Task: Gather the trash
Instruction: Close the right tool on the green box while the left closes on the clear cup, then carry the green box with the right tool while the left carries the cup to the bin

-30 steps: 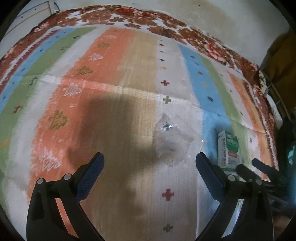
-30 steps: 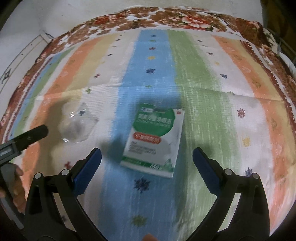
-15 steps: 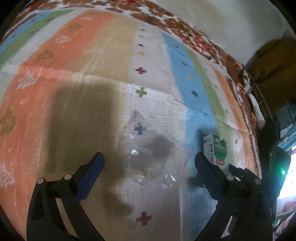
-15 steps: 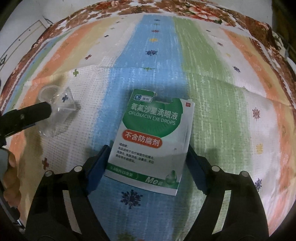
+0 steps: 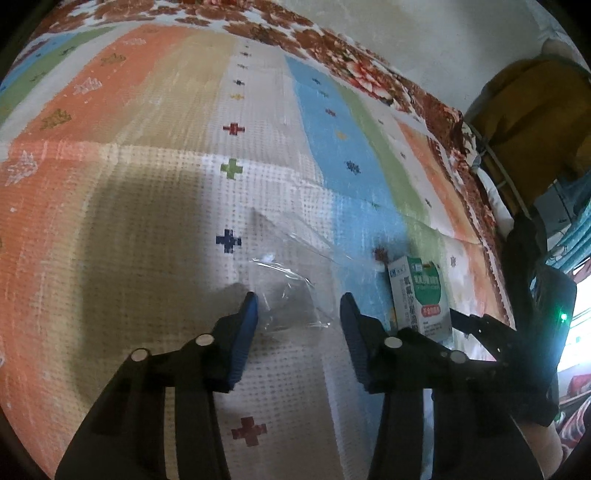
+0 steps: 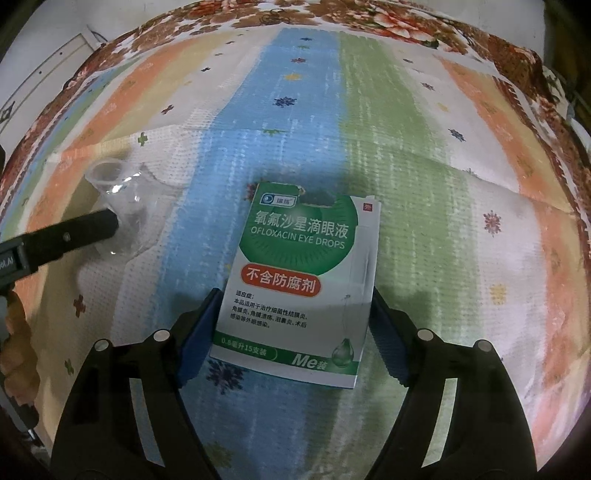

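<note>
Striped woven bedspread (image 6: 424,155) carrying both pieces of trash, near each other. Eye-drop sachet (image 6: 299,273): light, flat, bendable; edges clamped by right gripper (image 6: 293,334), just closing, tilted steeply down. Clear plastic wrapper (image 5: 286,291): flimsy, slippery; between closing left gripper (image 5: 297,325), contact uncertain.

Striped patterned mat (image 5: 155,122), floral-bordered cloth (image 6: 406,22) beneath

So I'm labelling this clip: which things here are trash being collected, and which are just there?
Trash being collected:
- clear plastic wrapper, between the left hand-held gripper pads
- eye-drops packet, clamped by the right hand-held gripper

Just there:
- striped cloth
- floral blanket
</note>
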